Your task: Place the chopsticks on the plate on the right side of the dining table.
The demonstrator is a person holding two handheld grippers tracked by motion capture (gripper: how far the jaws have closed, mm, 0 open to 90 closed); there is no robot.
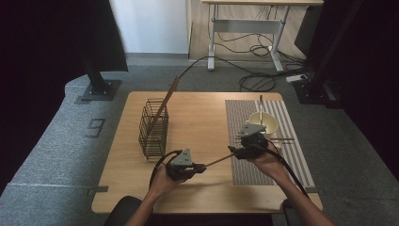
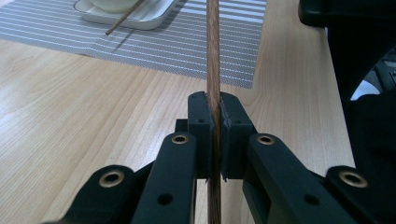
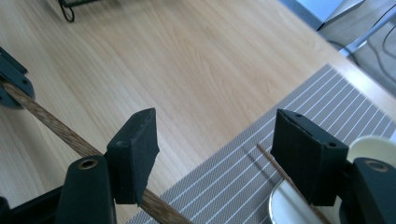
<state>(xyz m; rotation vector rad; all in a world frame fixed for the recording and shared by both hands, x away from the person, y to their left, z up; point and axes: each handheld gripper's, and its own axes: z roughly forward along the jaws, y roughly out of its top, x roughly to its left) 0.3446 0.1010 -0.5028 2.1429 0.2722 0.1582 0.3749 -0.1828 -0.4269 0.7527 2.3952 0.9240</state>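
My left gripper (image 1: 201,166) (image 2: 213,100) is shut on a wooden chopstick (image 1: 219,161) (image 2: 213,56) that points right, toward my right gripper (image 1: 234,151). In the right gripper view that chopstick (image 3: 51,126) passes behind the left jaw and comes out low between the jaws. The right gripper (image 3: 217,135) stands open, its pads clear of the stick. A second chopstick (image 1: 282,139) (image 3: 268,158) lies across a white tray (image 3: 275,207) (image 2: 154,21) that holds a cream bowl (image 1: 262,121) (image 3: 373,147) on the striped placemat (image 1: 282,162).
A black wire basket (image 1: 154,127) stands on the left half of the wooden table (image 1: 202,113), with a long stick (image 1: 169,96) leaning out of it. Beyond the table are a desk frame (image 1: 244,26), floor cables and dark stands.
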